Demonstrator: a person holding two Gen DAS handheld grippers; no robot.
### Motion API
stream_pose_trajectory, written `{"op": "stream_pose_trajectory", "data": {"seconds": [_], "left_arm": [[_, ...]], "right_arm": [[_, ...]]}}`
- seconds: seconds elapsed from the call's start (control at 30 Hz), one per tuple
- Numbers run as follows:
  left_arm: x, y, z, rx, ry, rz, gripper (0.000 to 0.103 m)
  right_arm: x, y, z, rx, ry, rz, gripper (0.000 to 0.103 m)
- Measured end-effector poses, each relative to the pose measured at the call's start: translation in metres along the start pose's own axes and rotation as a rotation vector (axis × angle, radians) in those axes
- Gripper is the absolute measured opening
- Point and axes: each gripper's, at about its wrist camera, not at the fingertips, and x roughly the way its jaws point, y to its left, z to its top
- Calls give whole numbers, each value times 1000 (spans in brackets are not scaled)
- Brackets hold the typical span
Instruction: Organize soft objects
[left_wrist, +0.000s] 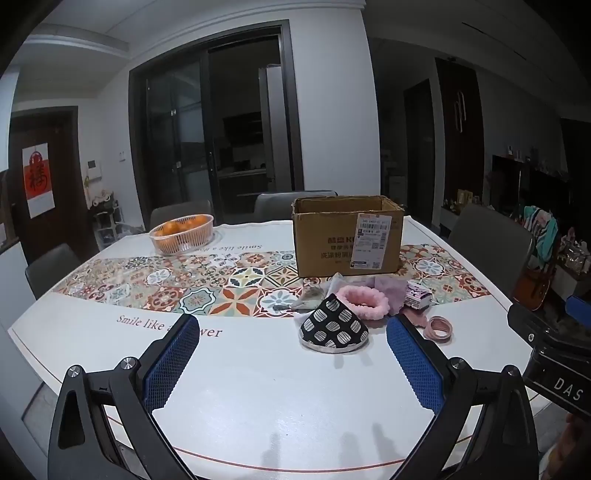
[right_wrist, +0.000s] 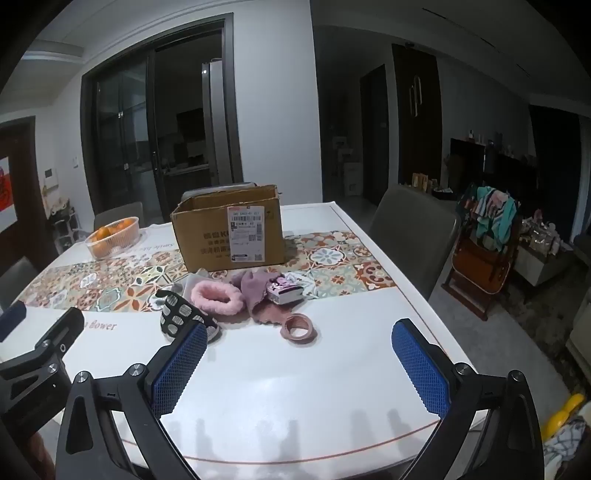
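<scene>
Left wrist view shows the left claw (left_wrist: 291, 354) spread wide and holding nothing, hovering above the white desk (left_wrist: 258, 398). Just ahead lies a black slipper with white dotted circles (left_wrist: 332, 326), toe toward the camera, touching the pink fluffy headband (left_wrist: 364, 300) behind it. A cardboard box (left_wrist: 347, 236), open at the top, stands beyond the pile on the patterned runner (left_wrist: 207, 284). The basket of oranges (left_wrist: 181, 232) sits well to the left.

The right wrist view takes in more of the pile: a mauve cloth (right_wrist: 255, 291) beside the headband (right_wrist: 218, 297), a small printed box (right_wrist: 284, 291) resting on it, and pink hair ties (right_wrist: 298, 328) lying apart in front. The right claw (right_wrist: 299, 365) is likewise wide and empty; its left finger (right_wrist: 181, 365) hides part of the slipper (right_wrist: 181, 314).
</scene>
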Motion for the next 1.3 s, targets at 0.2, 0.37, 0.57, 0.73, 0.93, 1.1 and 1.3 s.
{"op": "stream_pose_trajectory", "data": {"seconds": [0.2,0.37,0.57,0.73,0.93,1.1,1.3], "left_arm": [[-2,1,-4,-7,-12,1,103],[-3,3,0,-10,-9,3,103],[-2,4,0,-12,-8,2,103],[-2,5,0,-11,-8,2,103],[-2,5,-1,-11,-9,2,103],[-4,6,-1,-9,-9,0,103],[-3,5,-1,-10,-9,0,103]], "right_arm": [[-2,-1,0,0,-14,-1,102],[-4,-1,-1,-4,-23,1,102],[-3,0,0,-8,-22,-3,102],[-4,0,1,-11,-25,-7,102],[-4,0,0,-14,-25,-9,102],[-4,0,0,-14,-24,-9,102],[-4,0,0,-14,-25,-10,102]]}}
